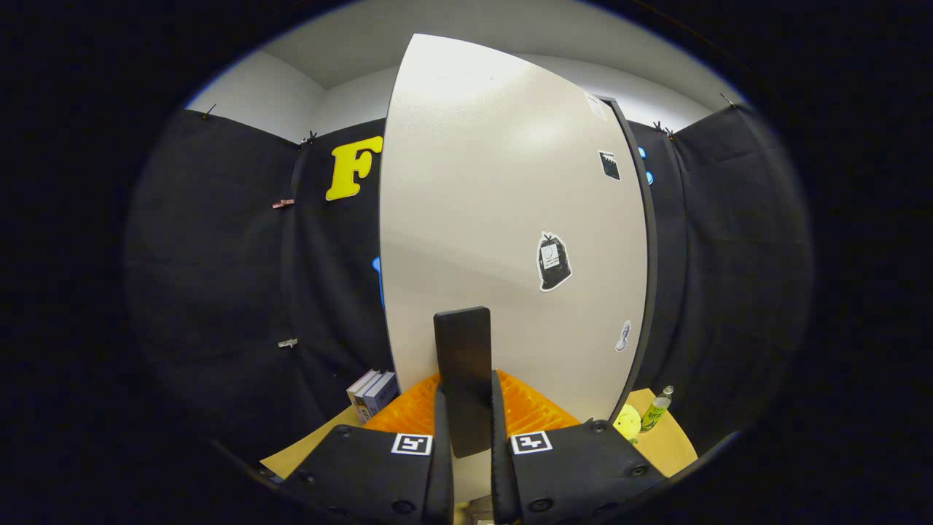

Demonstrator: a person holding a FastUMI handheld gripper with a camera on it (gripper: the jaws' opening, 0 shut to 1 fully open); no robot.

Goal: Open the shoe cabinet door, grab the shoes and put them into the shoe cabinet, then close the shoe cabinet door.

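The pale shoe cabinet door (503, 219) stands upright right in front of me, with a few small stickers on its face. Its free edge is on the left and a dark cabinet edge (645, 240) runs down its right side. A flat black handle (462, 364) sticks out from the lower part of the door. My gripper (466, 397) is shut on this handle, one finger pressed against each side of it.
A light wooden tabletop (674, 448) lies below the door. On it, right of the door, sit a yellow-green ball (627, 421) and a small green bottle (657, 408). A few small boxes (373, 392) stand left of the door's lower corner. Black cloth walls surround the booth.
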